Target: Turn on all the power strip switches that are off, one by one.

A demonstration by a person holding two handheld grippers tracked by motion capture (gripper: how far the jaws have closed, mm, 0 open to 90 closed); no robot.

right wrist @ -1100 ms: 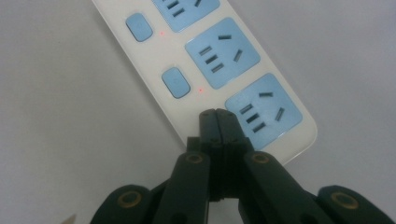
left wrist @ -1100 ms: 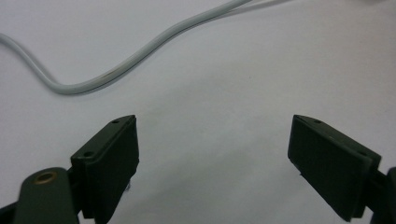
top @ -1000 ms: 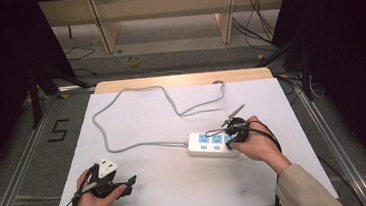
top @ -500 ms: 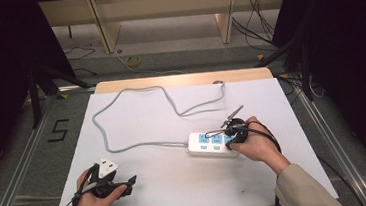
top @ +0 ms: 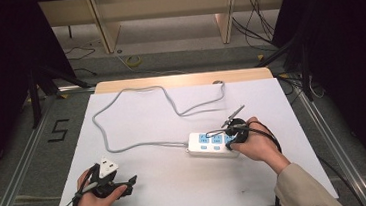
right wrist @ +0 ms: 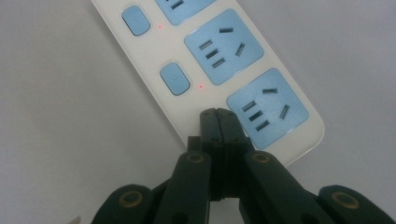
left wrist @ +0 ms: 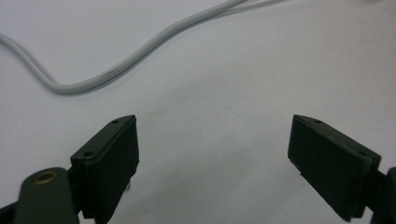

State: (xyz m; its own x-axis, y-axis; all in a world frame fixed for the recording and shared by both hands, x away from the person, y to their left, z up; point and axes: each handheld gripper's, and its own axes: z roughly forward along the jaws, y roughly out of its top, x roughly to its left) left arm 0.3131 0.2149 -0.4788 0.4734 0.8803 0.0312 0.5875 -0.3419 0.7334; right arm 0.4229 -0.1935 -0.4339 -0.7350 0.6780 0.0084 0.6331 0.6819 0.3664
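Near the left corner of the white table (top: 179, 193), your left gripper (top: 120, 181) rests low with its jaws wide apart and nothing between them; bare tabletop lies ahead, and the grey cord (left wrist: 135, 58) curves past farther off. That cord (top: 139, 147) loops toward the far edge and back, then runs right into the power strip (top: 209, 143), which lies flat right of centre. Your right gripper (right wrist: 218, 116) has its jaws pressed together, the tip down on the strip's near-end switch beside the last blue socket (right wrist: 266, 109). Two red lamps (right wrist: 201, 86) glow by the other switches. I judge the last switch is mid-press; releasing and withdrawing remain.
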